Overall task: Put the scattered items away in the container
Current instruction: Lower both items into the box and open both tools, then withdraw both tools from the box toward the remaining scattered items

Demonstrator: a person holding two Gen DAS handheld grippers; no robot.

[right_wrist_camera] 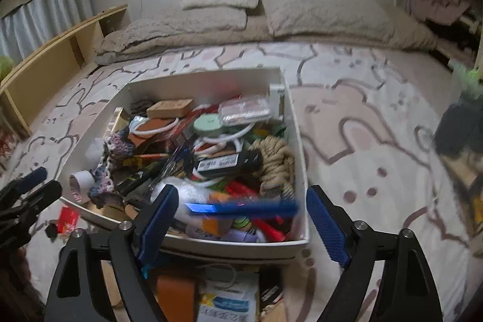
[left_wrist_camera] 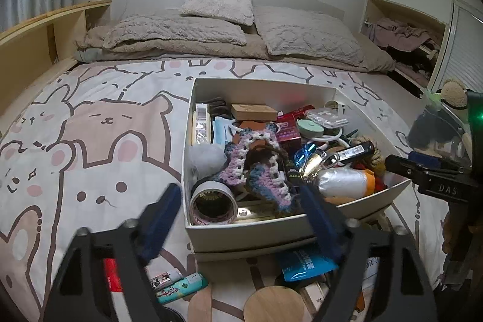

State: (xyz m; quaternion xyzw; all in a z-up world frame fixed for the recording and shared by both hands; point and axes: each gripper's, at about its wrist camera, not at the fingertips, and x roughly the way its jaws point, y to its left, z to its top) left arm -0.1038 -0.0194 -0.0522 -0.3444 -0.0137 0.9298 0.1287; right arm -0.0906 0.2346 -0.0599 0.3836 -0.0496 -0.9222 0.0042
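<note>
We find the white box (right_wrist_camera: 289, 122) on the bed already heaped, a blurred blue strip (right_wrist_camera: 241, 207) over its 6 o'clock rim between the right gripper (right_wrist_camera: 241, 219)'s wide fingers — seemingly released — while the left gripper (left_wrist_camera: 241, 219) hovers wide, holding nothing.

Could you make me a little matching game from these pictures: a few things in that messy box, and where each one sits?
Things:
1. roll of tape
2. coil of rope
3. brown block
4. crocheted piece

Places in the white box:
A. far end
B. near left corner
C. right side
D. middle, draped over other items

Pairs: 1-B, 2-C, 3-A, 4-D
</note>
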